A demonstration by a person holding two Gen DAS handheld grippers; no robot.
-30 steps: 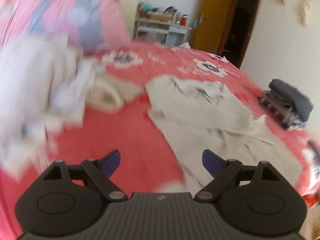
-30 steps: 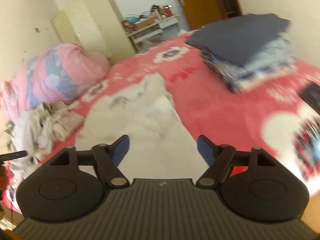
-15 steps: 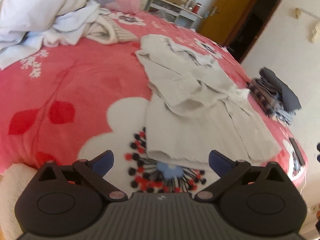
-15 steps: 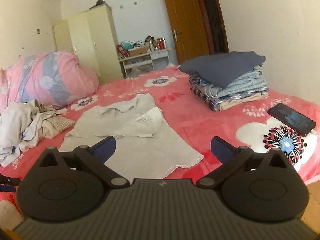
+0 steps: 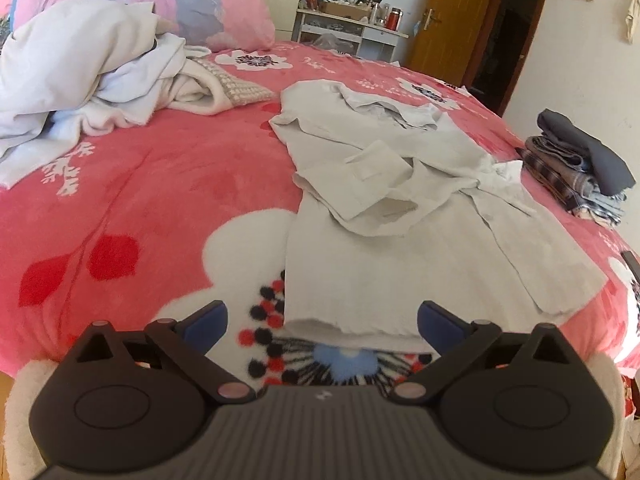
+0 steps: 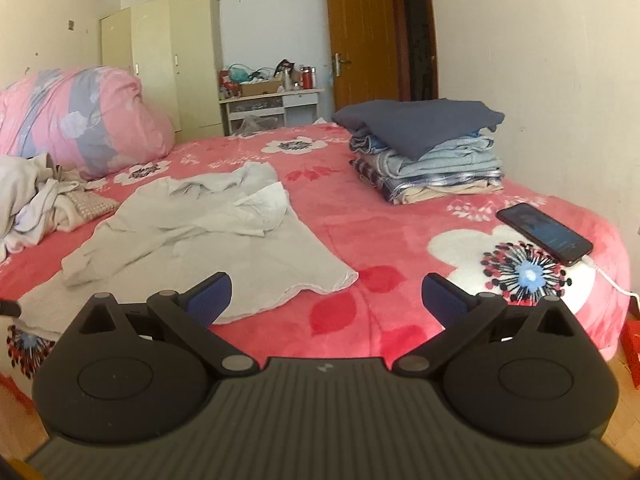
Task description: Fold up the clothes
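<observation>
Both grippers [image 5: 322,320] [image 6: 326,292] spread wide, empty, beige shirt [image 5: 384,208] unfolded, no legible writing

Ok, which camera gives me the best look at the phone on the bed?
The right wrist view: the phone lies whole and unblocked on the blanket, cable attached. The left wrist view shows only a dark sliver at its right edge.

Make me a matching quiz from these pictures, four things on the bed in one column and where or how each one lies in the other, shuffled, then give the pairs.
Things:
1. grey shirt
2. phone
3. folded stack
4. white pile

States:
A. rumpled heap beside the pink pillow
B. neatly piled, dark blue piece on top
C. spread out flat, one sleeve folded across
D. lying screen up with a white cable plugged in

Pairs: 1-C, 2-D, 3-B, 4-A
</observation>
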